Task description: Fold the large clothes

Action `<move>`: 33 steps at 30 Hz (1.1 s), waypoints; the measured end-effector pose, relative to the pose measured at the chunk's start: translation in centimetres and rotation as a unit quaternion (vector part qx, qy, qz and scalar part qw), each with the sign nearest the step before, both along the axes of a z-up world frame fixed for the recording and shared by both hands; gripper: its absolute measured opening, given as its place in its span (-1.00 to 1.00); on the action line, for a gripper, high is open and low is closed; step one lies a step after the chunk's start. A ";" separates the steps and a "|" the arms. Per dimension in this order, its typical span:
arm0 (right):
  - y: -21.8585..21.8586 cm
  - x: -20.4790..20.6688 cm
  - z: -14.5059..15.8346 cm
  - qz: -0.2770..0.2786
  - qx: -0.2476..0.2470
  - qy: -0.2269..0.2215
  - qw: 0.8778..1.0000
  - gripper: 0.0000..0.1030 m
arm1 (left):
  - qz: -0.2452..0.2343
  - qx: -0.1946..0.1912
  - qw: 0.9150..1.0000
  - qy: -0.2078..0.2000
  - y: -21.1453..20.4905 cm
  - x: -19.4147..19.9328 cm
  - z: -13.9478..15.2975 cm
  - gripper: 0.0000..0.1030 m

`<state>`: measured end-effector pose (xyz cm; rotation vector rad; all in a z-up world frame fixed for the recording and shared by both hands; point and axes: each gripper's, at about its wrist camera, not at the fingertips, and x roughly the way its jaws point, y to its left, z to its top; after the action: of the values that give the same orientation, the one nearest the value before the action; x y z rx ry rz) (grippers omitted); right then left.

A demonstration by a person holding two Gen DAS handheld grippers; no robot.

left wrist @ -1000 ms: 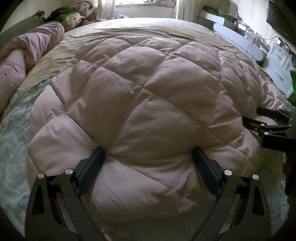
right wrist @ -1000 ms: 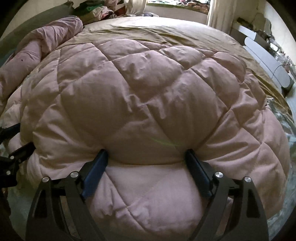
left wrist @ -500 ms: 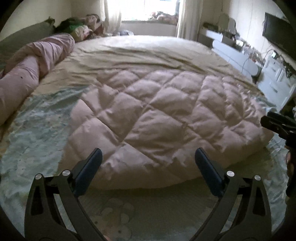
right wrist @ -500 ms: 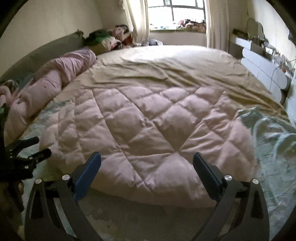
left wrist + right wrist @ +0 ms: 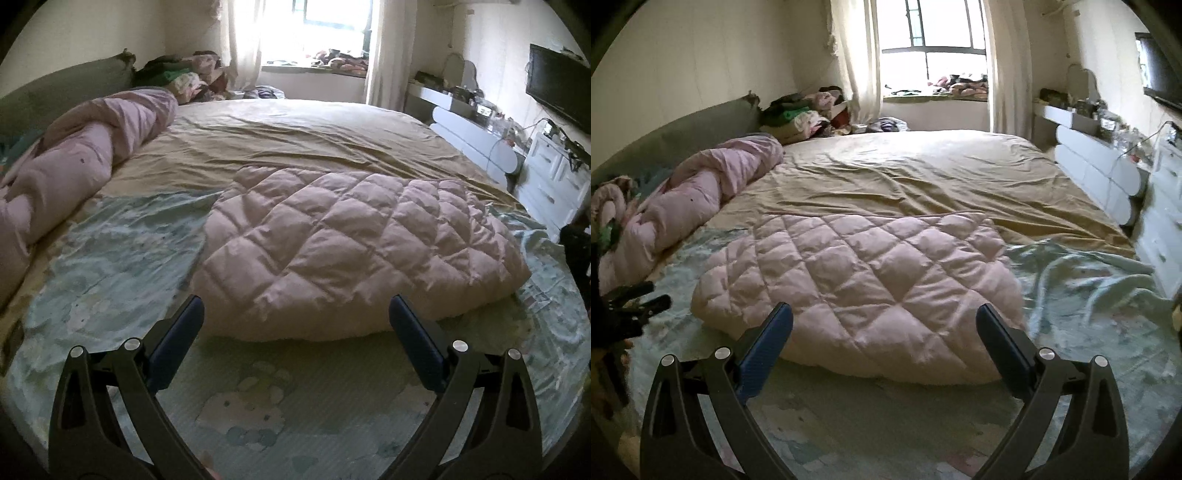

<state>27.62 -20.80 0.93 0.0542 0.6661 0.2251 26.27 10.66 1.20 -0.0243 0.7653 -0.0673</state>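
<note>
Folded pink quilted coat (image 5: 864,280) lying mid-frame just above and beyond the right gripper (image 5: 884,334), long axis left-to-right, jaws spread wide and empty; left gripper (image 5: 295,325) equally near, likewise agape.

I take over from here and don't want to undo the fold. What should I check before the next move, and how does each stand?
1. Left gripper empty, jaws open: ok.
2. Right gripper empty, jaws open, just widened: ok.
3. Pink quilted coat lying as one compact folded bundle on the bed sheet: ok.
4. Both grippers clear of the coat, nothing snagged: ok.
5. Sleeves tucked inside the fold: cannot tell, hidden.
6. Rolled pink duvet apart from the coat: ok.
</note>
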 end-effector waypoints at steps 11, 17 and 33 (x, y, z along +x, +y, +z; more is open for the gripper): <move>-5.2 -0.7 -5.2 -0.074 -0.001 0.049 0.996 0.92 | 0.039 0.005 0.998 0.042 3.1 -0.8 -3.3 0.82; -6.9 0.0 -8.7 -0.097 0.002 0.102 0.990 0.92 | 0.051 -0.016 0.996 0.071 4.6 0.4 -5.7 0.82; -10.7 7.3 -17.0 -0.147 0.199 0.204 0.947 0.92 | 0.098 -0.245 0.951 0.164 10.9 8.4 -12.5 0.82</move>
<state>34.89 -31.48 -16.10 0.5974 1.0065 0.0556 34.69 21.53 -11.33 -0.5966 1.0594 -0.0632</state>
